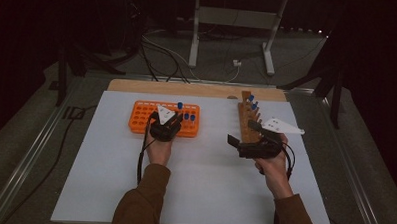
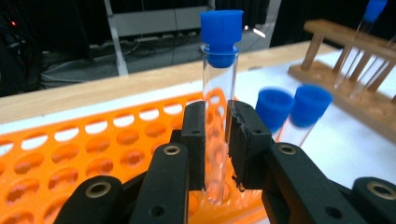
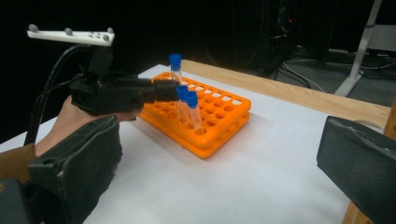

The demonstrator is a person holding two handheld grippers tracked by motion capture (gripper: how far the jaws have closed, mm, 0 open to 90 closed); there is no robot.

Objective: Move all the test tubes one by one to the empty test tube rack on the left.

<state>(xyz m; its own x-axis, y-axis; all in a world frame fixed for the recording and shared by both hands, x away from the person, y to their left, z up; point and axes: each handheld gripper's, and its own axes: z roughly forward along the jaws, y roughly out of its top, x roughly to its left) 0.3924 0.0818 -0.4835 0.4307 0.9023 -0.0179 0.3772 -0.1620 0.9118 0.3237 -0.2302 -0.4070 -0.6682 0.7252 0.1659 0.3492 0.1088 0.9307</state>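
A clear test tube with a blue cap [image 2: 219, 88] stands upright between the pads of my left gripper [image 2: 217, 140], which is shut on its glass. The tube's round bottom is down at a hole of the orange rack [image 2: 93, 149]; I cannot tell how deep it sits. From above, the left gripper [image 1: 176, 119] is over the right part of the orange rack [image 1: 146, 115]. Two more capped tubes [image 2: 289, 109] stand in the rack just beside it. My right gripper [image 3: 219, 163] stands open and empty, next to the wooden rack [image 1: 247, 123].
The wooden rack holds a few blue-capped tubes [image 1: 253, 103] at its far end. A white mat [image 1: 199, 182] covers the table, whose wooden edge [image 1: 197, 89] shows at the back. Cables and a metal stand lie on the floor beyond.
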